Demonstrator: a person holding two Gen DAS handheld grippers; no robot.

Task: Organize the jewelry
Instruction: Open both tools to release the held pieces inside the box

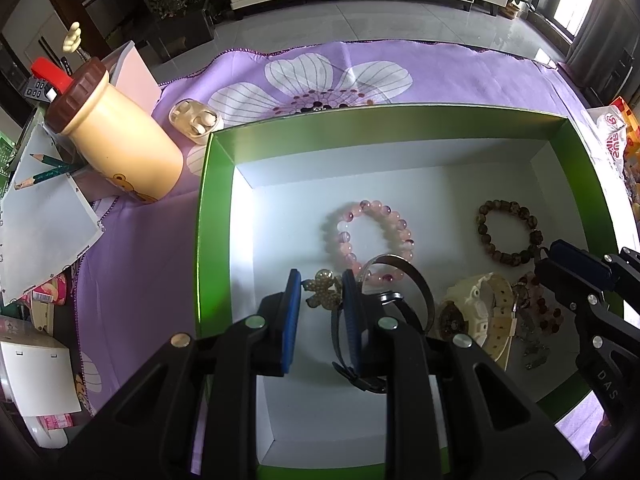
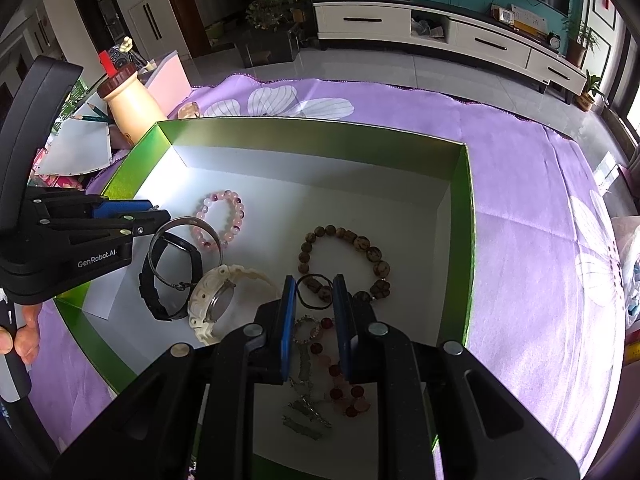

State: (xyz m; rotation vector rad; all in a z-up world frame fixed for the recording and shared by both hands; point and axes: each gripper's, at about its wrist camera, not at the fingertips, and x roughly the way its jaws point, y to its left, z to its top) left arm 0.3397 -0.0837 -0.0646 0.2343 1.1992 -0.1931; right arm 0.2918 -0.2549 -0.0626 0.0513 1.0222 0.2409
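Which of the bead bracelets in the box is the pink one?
The pink bracelet, of glossy translucent beads, lies nearest the left gripper. The brown bracelet has dull speckled beads.

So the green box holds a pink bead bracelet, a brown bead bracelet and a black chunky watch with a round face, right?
Not quite: the chunky watch is cream, not black, as the right wrist view shows. The green box, pink bead bracelet and brown bead bracelet are as you say.
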